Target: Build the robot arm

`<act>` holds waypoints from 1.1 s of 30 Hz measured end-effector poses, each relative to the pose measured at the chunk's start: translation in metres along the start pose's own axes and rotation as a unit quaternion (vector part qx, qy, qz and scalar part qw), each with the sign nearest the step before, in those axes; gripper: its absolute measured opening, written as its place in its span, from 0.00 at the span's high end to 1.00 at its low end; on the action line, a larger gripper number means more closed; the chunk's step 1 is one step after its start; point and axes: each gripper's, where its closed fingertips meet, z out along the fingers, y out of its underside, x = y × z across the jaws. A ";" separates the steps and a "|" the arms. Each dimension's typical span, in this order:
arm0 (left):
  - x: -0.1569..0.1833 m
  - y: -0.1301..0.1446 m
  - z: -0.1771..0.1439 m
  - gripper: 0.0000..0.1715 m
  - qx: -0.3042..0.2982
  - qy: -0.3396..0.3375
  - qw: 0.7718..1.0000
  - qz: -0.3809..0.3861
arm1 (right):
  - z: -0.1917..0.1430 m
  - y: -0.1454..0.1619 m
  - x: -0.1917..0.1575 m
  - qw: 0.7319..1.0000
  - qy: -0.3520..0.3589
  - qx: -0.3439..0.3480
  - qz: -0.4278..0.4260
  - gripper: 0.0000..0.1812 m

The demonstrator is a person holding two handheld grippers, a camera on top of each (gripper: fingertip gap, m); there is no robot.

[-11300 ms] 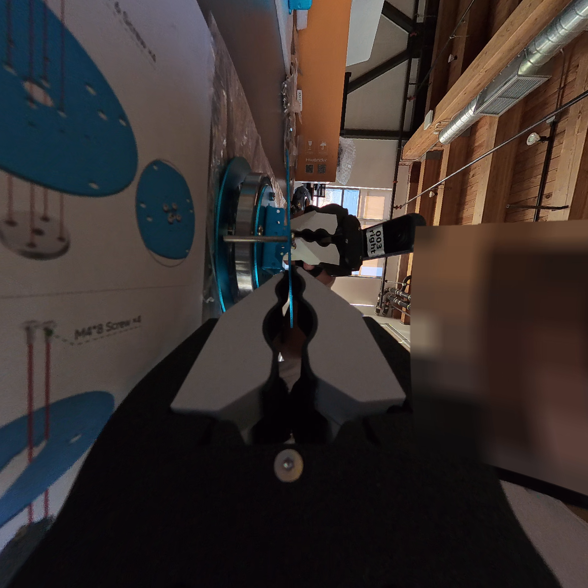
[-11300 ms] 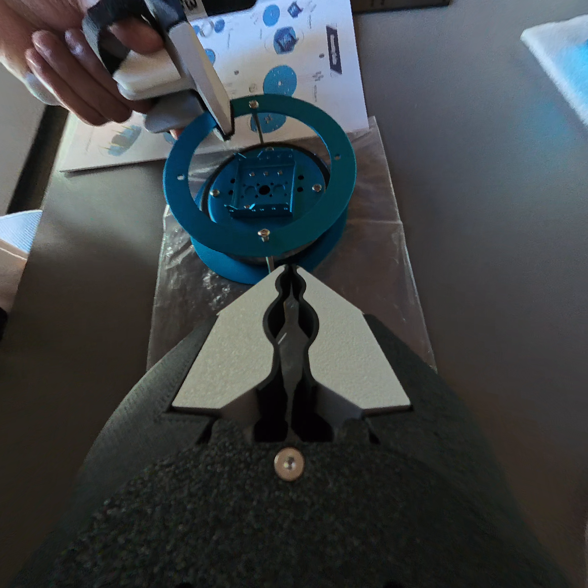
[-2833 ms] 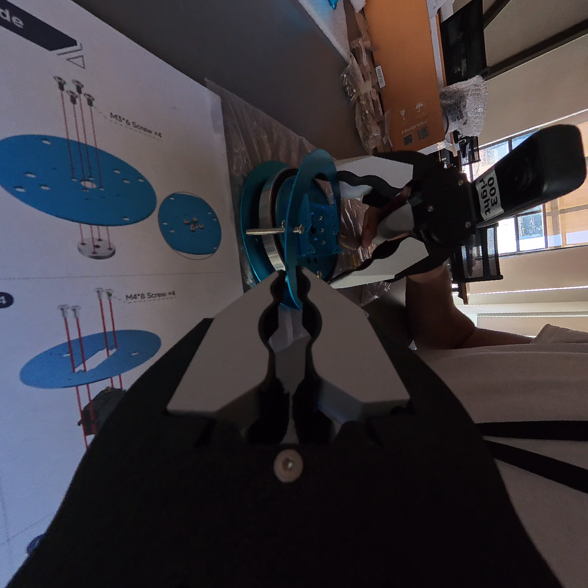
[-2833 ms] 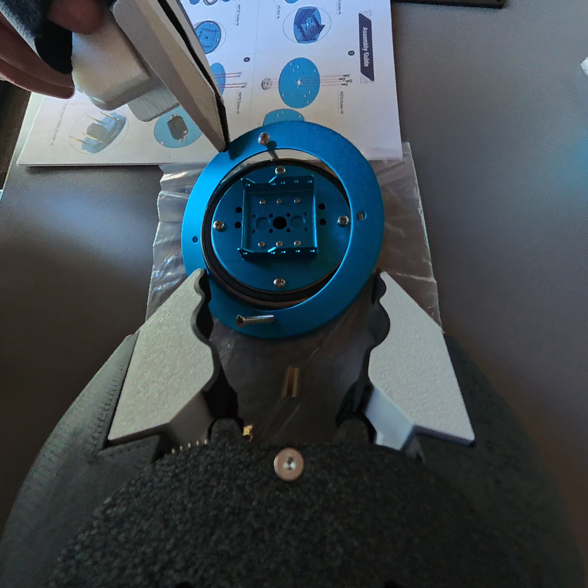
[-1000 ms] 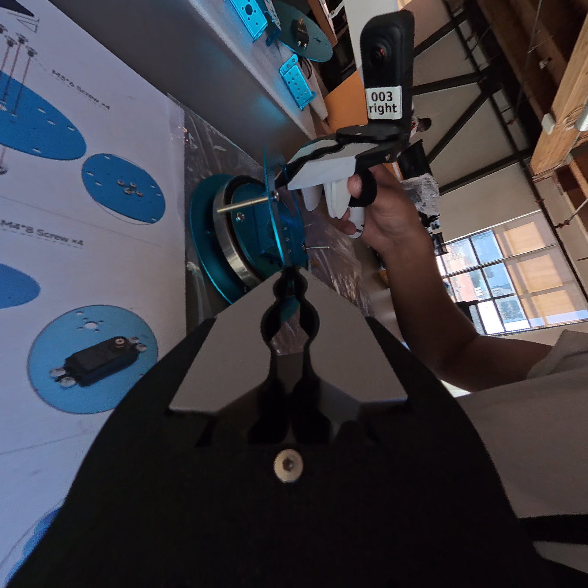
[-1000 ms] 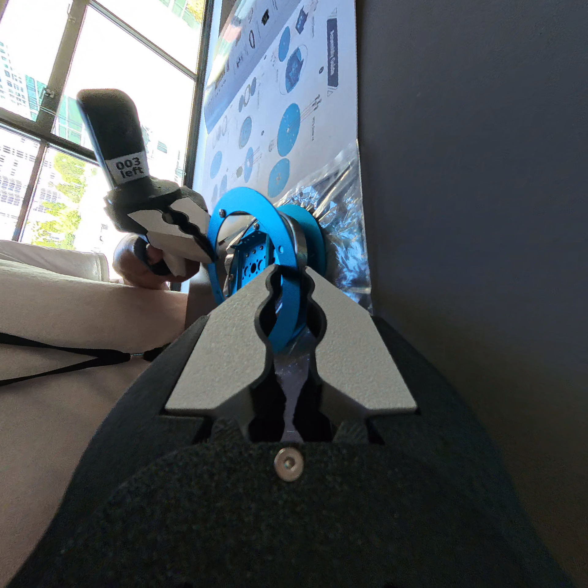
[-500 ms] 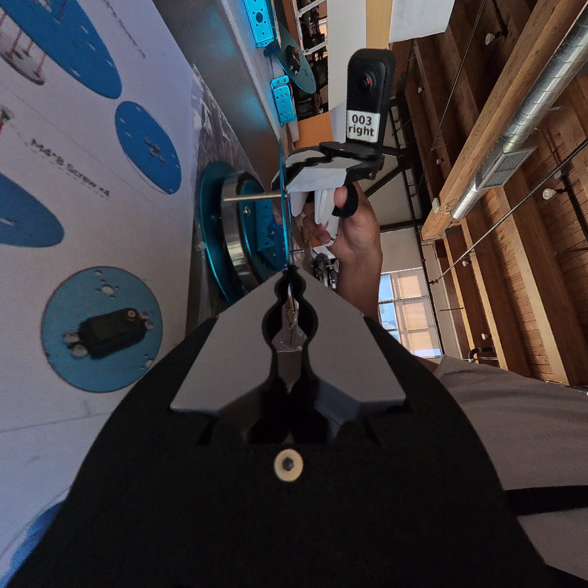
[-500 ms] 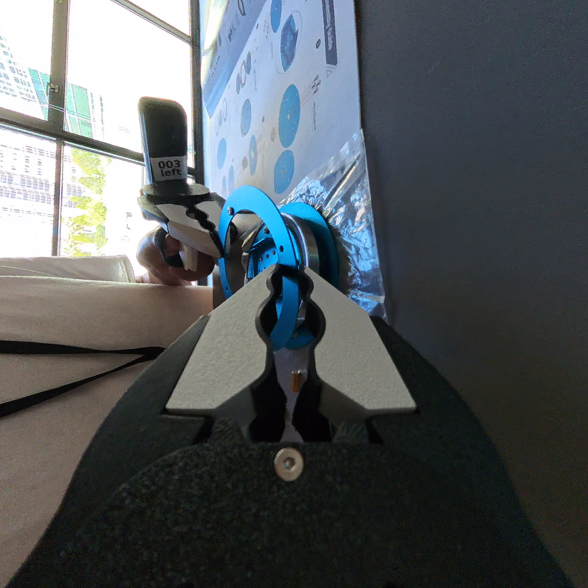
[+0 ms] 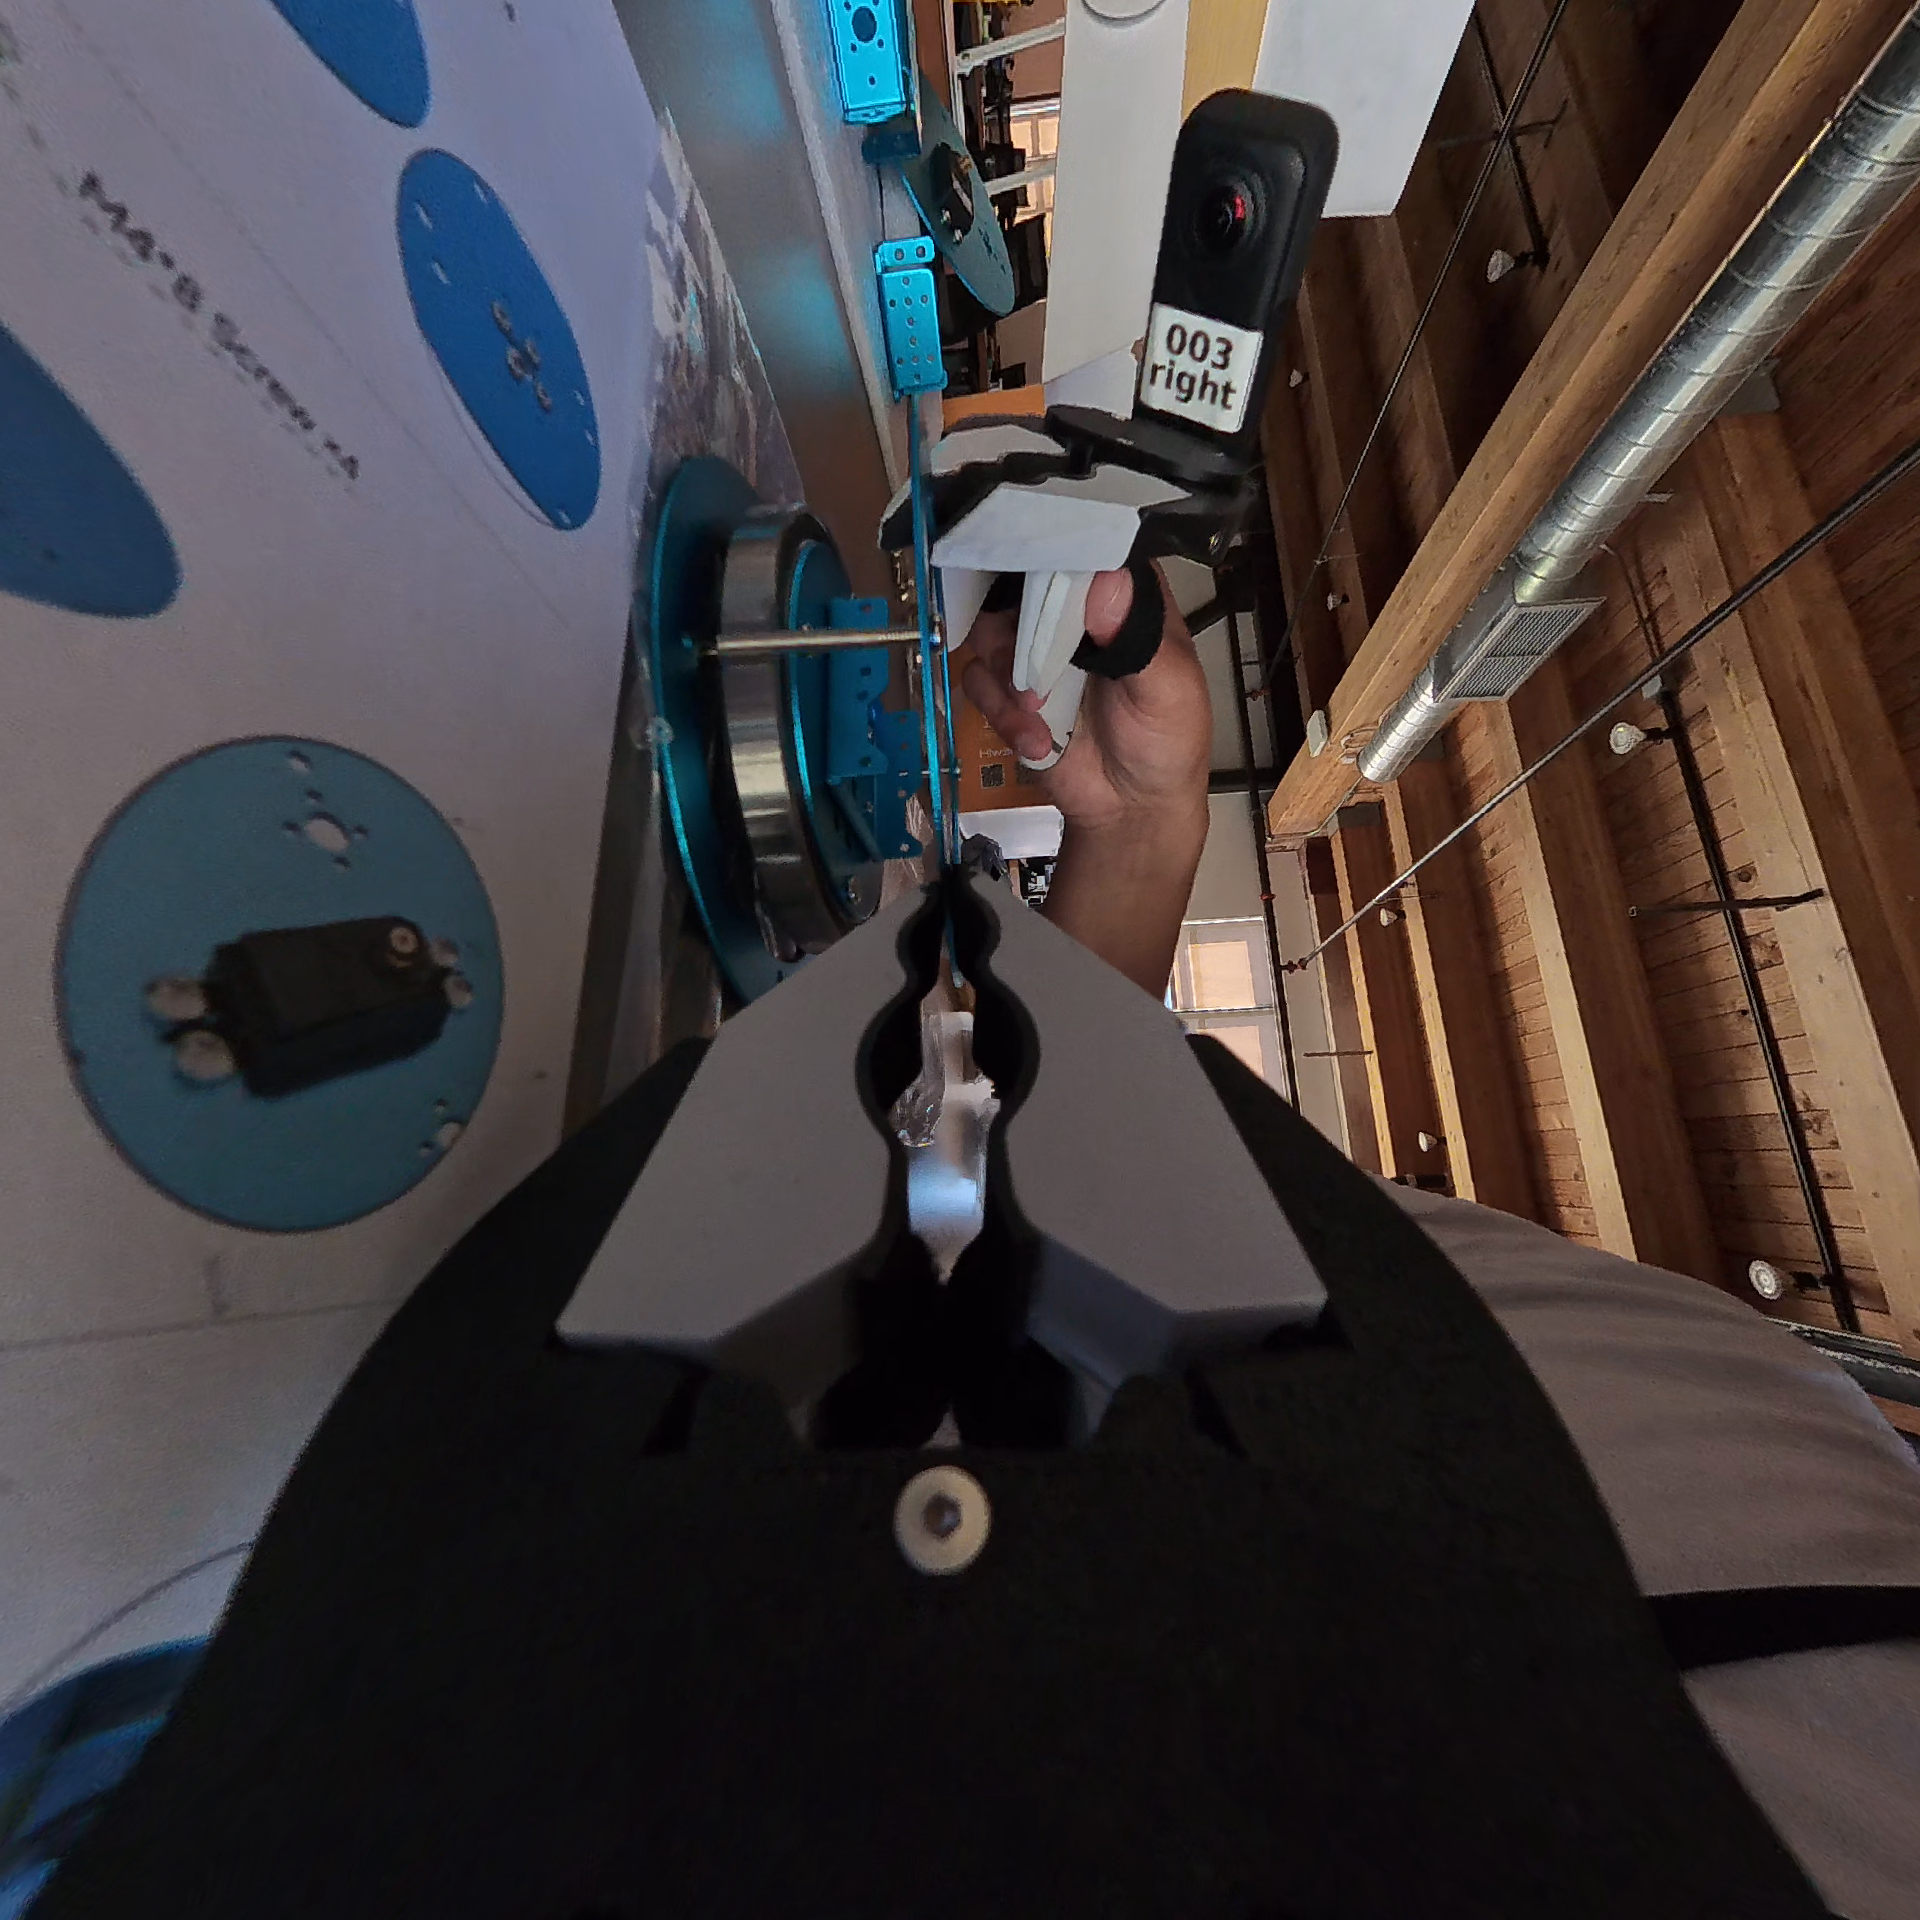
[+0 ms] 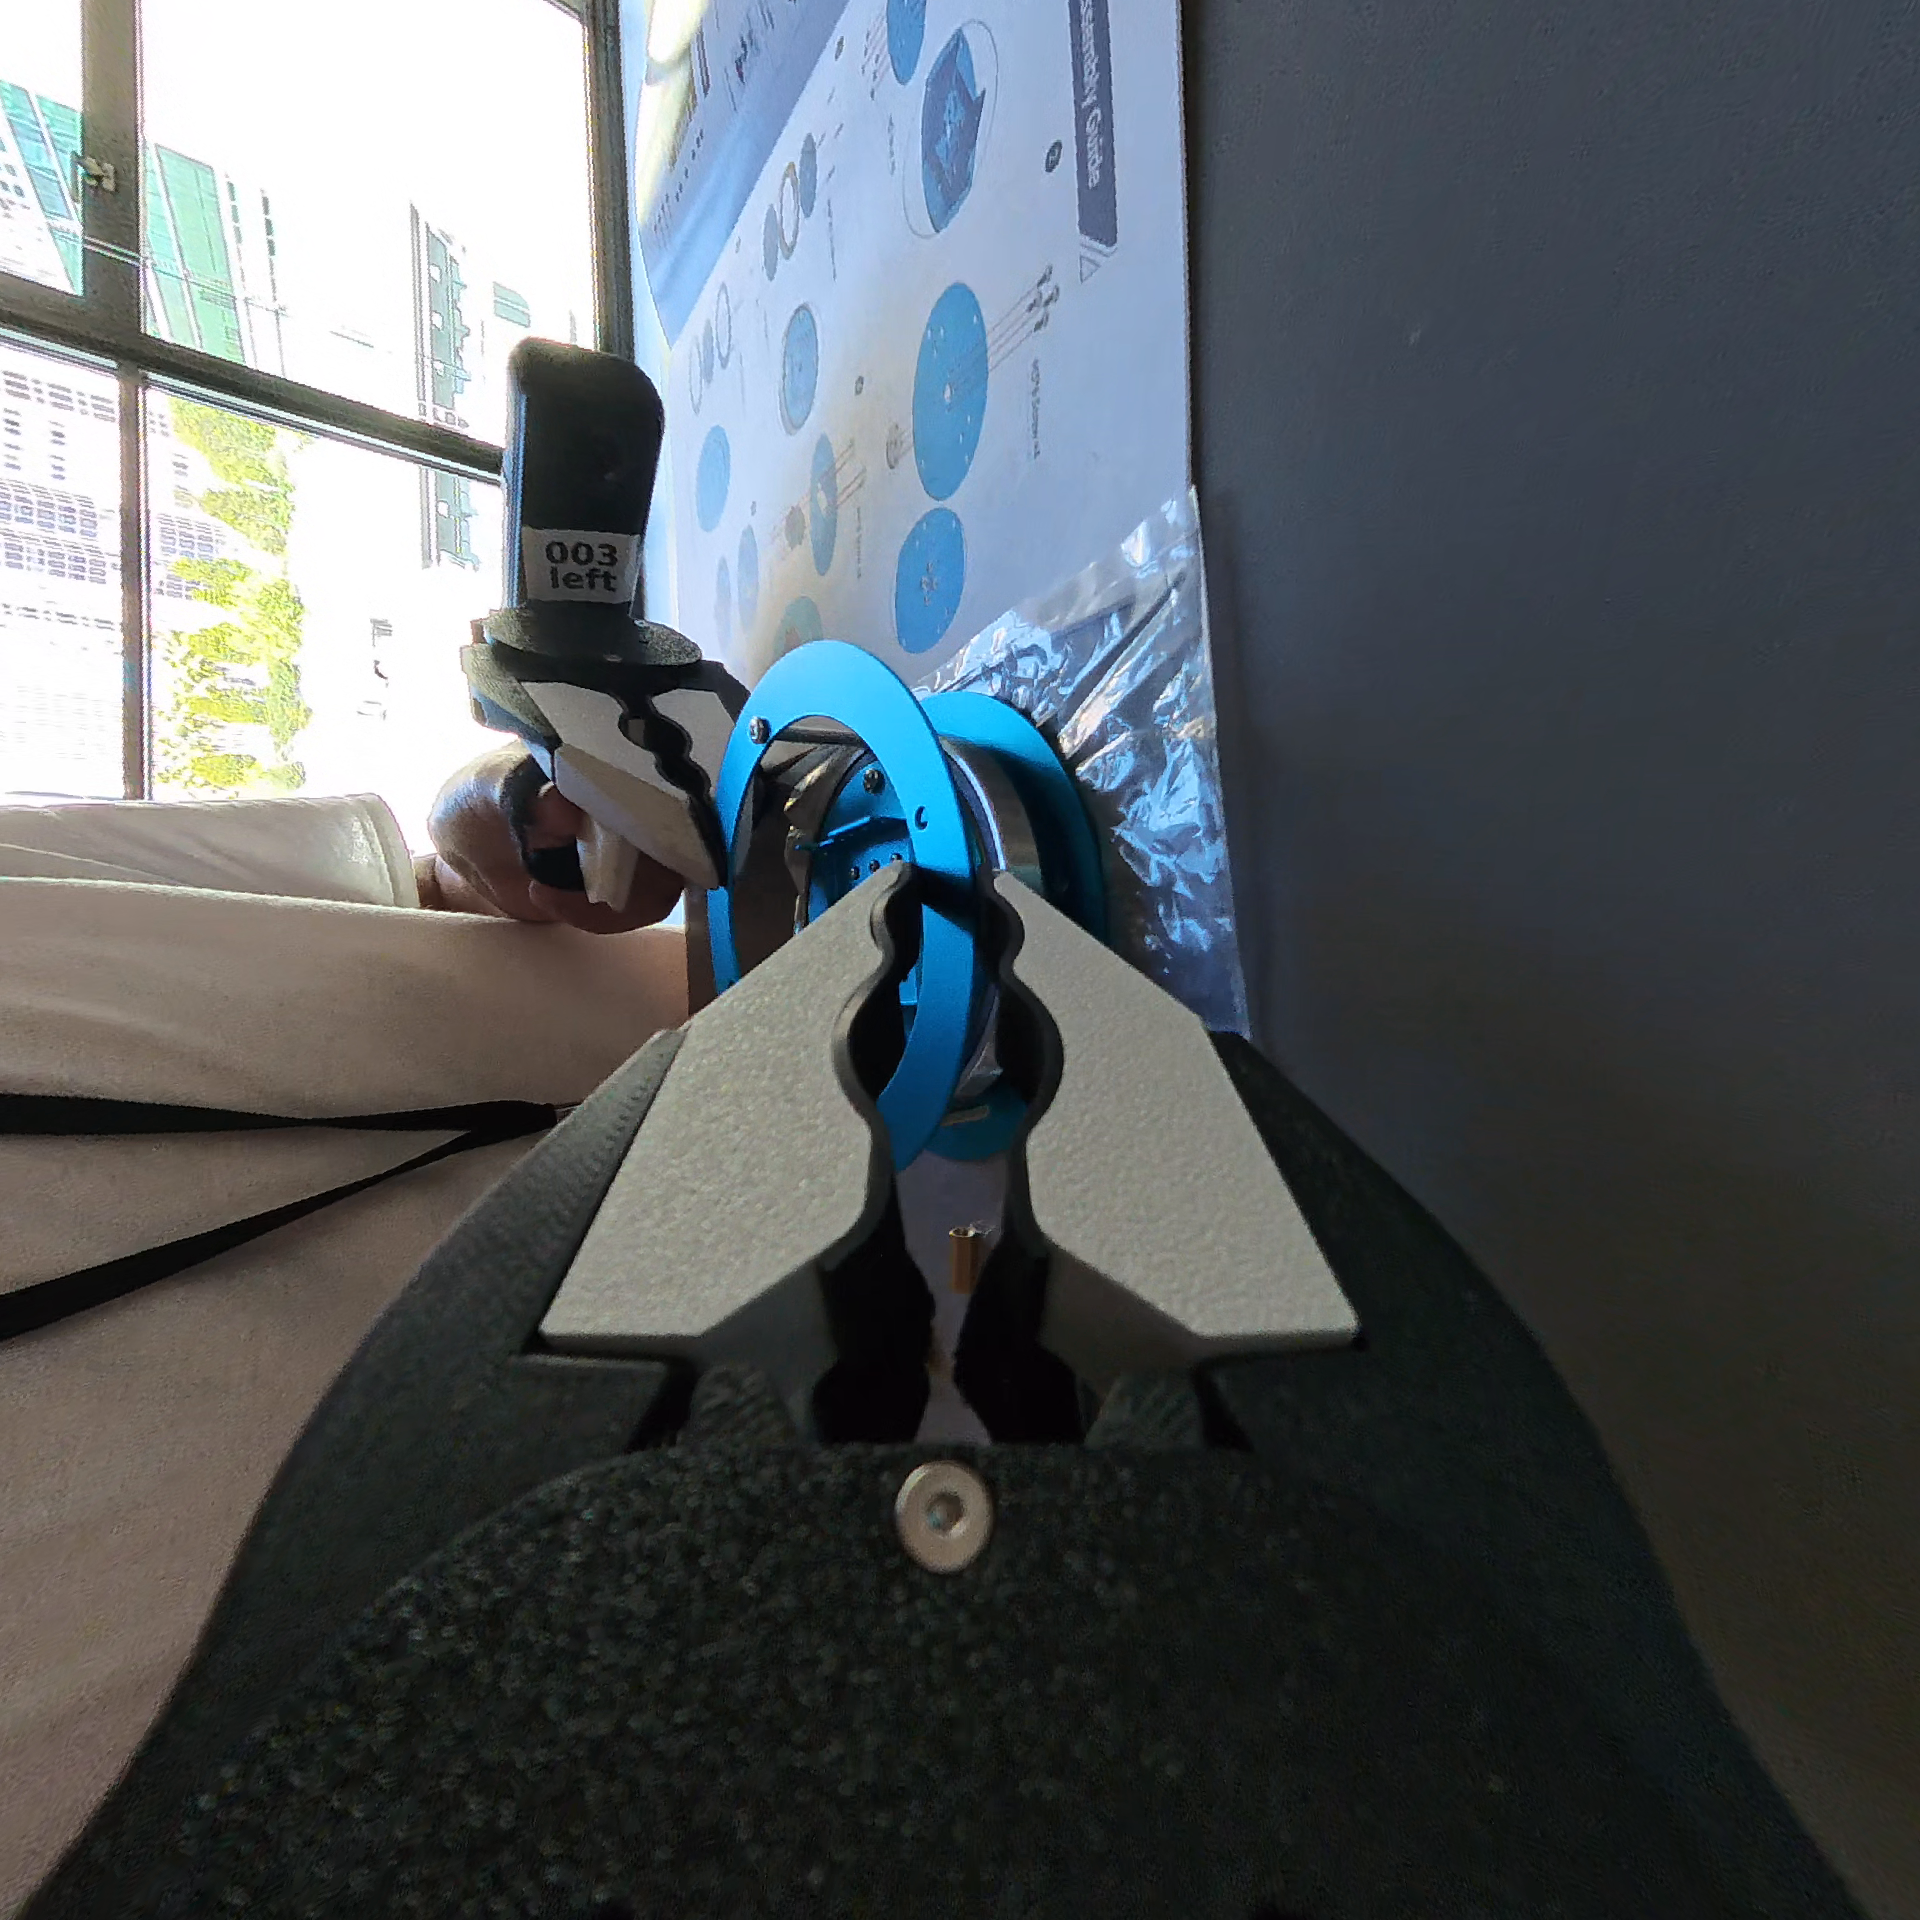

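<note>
A thin blue ring is held above a blue base disc that carries a silver bearing and a blue square bracket. My left gripper is shut on one edge of the ring, seen edge-on. My right gripper is shut on the opposite edge. Each gripper shows in the other's view: the right one, the left one. A long screw runs from the ring down to the base.
The base sits on a clear plastic bag on a dark grey table. A printed instruction sheet lies beside it. A small brass standoff lies on the bag. More blue parts lie farther off. Left tips to right tips: about 9 centimetres.
The right gripper, open 2.8 s ago, has closed on the ring's edge. In the last second both grippers have kept their hold and brought the ring nearer parallel to the base.
</note>
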 end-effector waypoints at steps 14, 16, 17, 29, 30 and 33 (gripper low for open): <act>-0.002 0.000 0.000 1.00 -0.006 0.001 1.000 -0.007 | 0.001 0.003 0.003 1.000 0.001 -0.003 0.007 0.95; -0.002 0.000 0.000 1.00 -0.006 0.000 1.000 -0.009 | 0.002 0.003 0.003 1.000 0.000 -0.004 0.006 0.95; -0.003 0.000 0.000 1.00 -0.007 0.000 1.000 -0.009 | 0.002 0.003 0.003 1.000 0.000 -0.005 0.005 0.95; -0.004 -0.001 0.002 1.00 -0.008 -0.006 1.000 -0.010 | 0.000 0.004 0.005 1.000 -0.001 0.001 0.003 0.95; -0.004 -0.001 0.002 1.00 -0.008 -0.007 1.000 -0.009 | 0.000 0.005 0.005 1.000 0.000 0.001 0.004 0.95; -0.005 -0.001 0.002 1.00 -0.007 -0.008 1.000 -0.010 | 0.000 0.005 0.005 1.000 0.000 0.002 0.005 0.95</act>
